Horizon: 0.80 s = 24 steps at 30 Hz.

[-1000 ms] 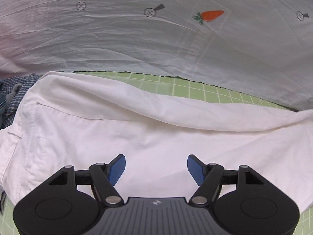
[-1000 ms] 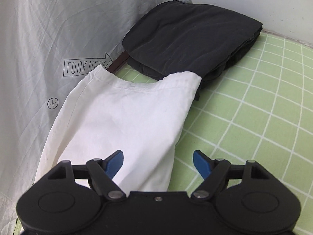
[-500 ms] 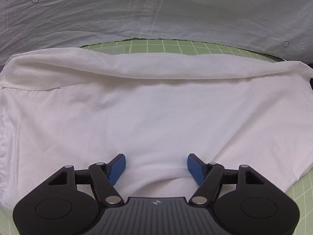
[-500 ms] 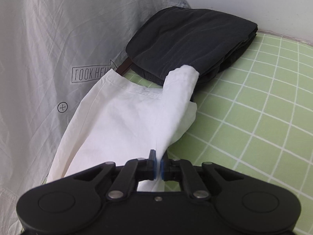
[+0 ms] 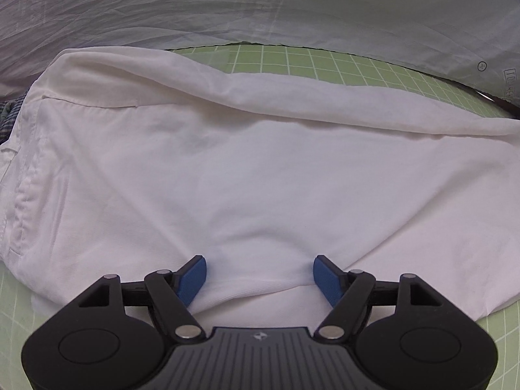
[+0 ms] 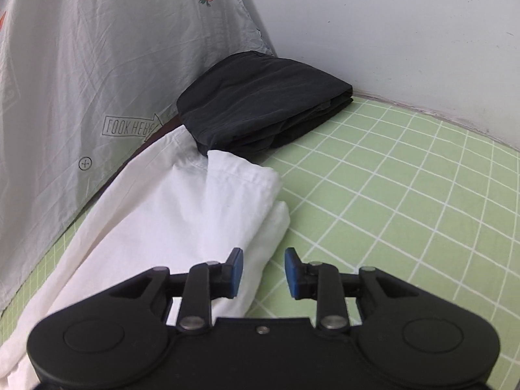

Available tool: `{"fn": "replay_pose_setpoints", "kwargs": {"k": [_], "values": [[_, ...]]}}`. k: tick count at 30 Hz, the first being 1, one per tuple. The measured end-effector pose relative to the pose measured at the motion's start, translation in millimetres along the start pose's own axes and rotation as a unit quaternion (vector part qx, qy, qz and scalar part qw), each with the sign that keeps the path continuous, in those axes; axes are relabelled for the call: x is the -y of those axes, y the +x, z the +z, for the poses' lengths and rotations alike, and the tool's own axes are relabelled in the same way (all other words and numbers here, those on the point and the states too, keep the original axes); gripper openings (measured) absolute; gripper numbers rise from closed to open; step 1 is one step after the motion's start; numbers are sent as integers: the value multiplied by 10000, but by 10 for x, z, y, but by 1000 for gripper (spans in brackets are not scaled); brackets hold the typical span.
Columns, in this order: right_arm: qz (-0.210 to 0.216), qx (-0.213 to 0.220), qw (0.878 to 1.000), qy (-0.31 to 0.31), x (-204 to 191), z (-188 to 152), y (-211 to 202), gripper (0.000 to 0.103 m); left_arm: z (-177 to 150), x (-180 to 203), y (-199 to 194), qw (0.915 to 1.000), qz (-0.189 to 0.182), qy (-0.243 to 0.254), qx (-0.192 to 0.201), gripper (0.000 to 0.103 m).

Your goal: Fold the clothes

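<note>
Your left tongs (image 5: 260, 274) are spread wide open, low over the near edge of the white garment (image 5: 260, 169), with a curved hem lying between the two blue pads (image 5: 191, 279); the pads look just at the fabric but grip nothing. The garment spreads flat across most of the left view on the green grid mat (image 5: 325, 61), its far edge folded over in a long roll running left to right. A seam and pocket-like stitching show at its left side. A bit of blue plaid cloth (image 5: 13, 110) peeks out at the far left edge, beside the garment. Behind it all hangs a grey sheet (image 5: 260, 6) with small circle marks. Your right tongs (image 6: 263, 274) are partly open, holding nothing; the left pad (image 6: 235, 273) sits over the garment's right edge, the right pad over bare mat (image 6: 406, 211). In this view the white garment (image 6: 182, 214) lies long and narrow, its end folded back on itself in layers, the far tip touching a folded black garment (image 6: 260, 104) that lies on the mat by the wall (image 6: 390, 26). The grey sheet (image 6: 97, 65) hangs on the left, printed with carrots and a "LOOK HERE" arrow, its lower edge reaching down to the mat just beside the white garment.
</note>
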State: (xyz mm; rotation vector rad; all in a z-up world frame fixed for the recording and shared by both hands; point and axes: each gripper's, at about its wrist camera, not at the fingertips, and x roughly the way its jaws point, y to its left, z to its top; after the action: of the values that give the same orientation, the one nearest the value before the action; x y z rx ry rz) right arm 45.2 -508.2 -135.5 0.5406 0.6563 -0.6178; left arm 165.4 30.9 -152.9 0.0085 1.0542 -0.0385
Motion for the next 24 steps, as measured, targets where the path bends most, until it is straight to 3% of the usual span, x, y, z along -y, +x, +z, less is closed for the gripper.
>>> {"fn": "replay_pose_setpoints", "kwargs": {"k": [7, 17, 20, 24], "values": [[1, -265, 9996, 126, 125, -136, 255, 30, 42, -9, 13, 9999, -4, 71, -141, 76], [637, -128, 9933, 958, 117, 42, 593, 38, 91, -20, 29, 9996, -11, 139, -260, 80], [868, -117, 9849, 1496, 174, 58, 677, 39, 99, -15, 32, 9996, -5, 125, -265, 81], [1196, -29, 9628, 2421, 298, 45, 763, 53, 98, -1, 22, 9997, 9, 96, -245, 81]]}}
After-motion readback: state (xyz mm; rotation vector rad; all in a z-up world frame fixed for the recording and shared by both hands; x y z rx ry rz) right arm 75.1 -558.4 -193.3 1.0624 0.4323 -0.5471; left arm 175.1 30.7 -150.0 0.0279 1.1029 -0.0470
